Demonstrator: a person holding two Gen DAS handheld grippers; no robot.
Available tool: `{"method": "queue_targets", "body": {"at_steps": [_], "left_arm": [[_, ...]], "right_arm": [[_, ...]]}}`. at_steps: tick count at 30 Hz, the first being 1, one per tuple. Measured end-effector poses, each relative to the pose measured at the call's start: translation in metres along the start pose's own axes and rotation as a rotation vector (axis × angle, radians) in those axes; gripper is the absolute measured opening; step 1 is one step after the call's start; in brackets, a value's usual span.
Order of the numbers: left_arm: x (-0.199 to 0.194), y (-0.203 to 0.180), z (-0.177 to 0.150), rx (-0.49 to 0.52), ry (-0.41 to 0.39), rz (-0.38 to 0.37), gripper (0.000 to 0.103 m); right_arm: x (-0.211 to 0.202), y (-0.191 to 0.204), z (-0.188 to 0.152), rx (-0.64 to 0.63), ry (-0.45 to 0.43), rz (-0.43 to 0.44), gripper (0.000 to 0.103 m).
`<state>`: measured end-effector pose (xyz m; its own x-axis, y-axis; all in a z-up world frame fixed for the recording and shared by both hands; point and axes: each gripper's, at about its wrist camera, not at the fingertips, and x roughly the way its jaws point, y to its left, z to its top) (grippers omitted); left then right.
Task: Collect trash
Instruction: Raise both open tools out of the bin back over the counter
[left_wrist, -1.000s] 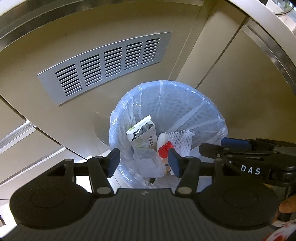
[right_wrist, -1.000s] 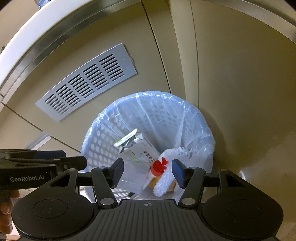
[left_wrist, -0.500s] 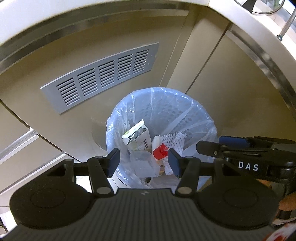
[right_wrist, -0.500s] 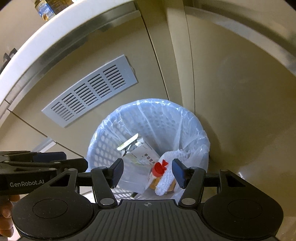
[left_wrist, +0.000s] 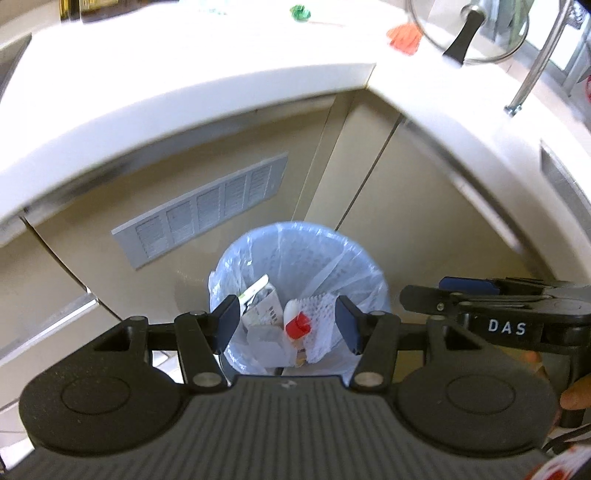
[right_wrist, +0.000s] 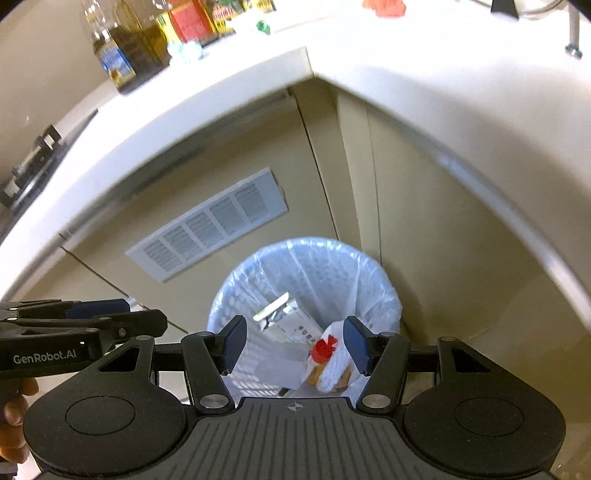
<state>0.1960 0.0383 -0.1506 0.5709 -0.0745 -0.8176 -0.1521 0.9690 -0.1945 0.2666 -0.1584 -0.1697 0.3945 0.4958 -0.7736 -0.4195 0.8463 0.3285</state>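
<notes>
Both grippers hang above a white perforated waste basket (left_wrist: 364, 275) lined with a thin bluish plastic bag (left_wrist: 221, 284), and both point steeply down into it. The left gripper (left_wrist: 289, 324) has its jaws parted about halfway, with nothing between the blue pads; the trash lies well below them, seen through the gap. The right gripper (right_wrist: 295, 343) stands likewise, its jaws half apart and empty. Inside the basket, framed between the left gripper's fingers, a small bottle with a red cap (left_wrist: 297, 325) lies against a piece of white foam netting (left_wrist: 319, 314) that sits toward the right finger. Toward the left finger leans a flattened carton (left_wrist: 264, 302) with printed text, and below it rests what looks like a clear plastic cup or wrapper (left_wrist: 266, 339), though blur makes it hard to be sure. From the right wrist view the same bottle (right_wrist: 323, 350) lies nearer the right finger, the carton (right_wrist: 291, 321) nearer the left one. Beyond the fingertips stand beige cabinet doors with a grey vent grille (left_wrist: 201, 212), and above them a white countertop (left_wrist: 184, 107). On the counter, oil bottles (right_wrist: 125, 48) stand far left and a red scrap (left_wrist: 404, 35) lies far right, near a glass pot lid (left_wrist: 469, 33). Each gripper shows at the edge of the other's view, held side by side.
</notes>
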Motion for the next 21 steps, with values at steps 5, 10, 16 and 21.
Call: {"method": "queue_targets", "body": {"at_steps": [5, 10, 16, 21], "left_arm": [[-0.026, -0.004, 0.010, 0.016, -0.050, -0.026, 0.053], [-0.045, -0.010, 0.024, 0.049, -0.112, -0.041, 0.054], [-0.060, -0.019, 0.051, 0.097, -0.185, -0.046, 0.055], [-0.060, -0.024, 0.086, 0.130, -0.251, -0.023, 0.056]], "right_arm": [[-0.032, 0.009, 0.007, -0.003, -0.057, 0.005, 0.058], [-0.059, 0.015, 0.014, 0.001, -0.111, 0.008, 0.058], [-0.076, 0.011, 0.039, -0.004, -0.171, 0.011, 0.059], [-0.081, -0.002, 0.077, -0.025, -0.236, 0.004, 0.059]]}}
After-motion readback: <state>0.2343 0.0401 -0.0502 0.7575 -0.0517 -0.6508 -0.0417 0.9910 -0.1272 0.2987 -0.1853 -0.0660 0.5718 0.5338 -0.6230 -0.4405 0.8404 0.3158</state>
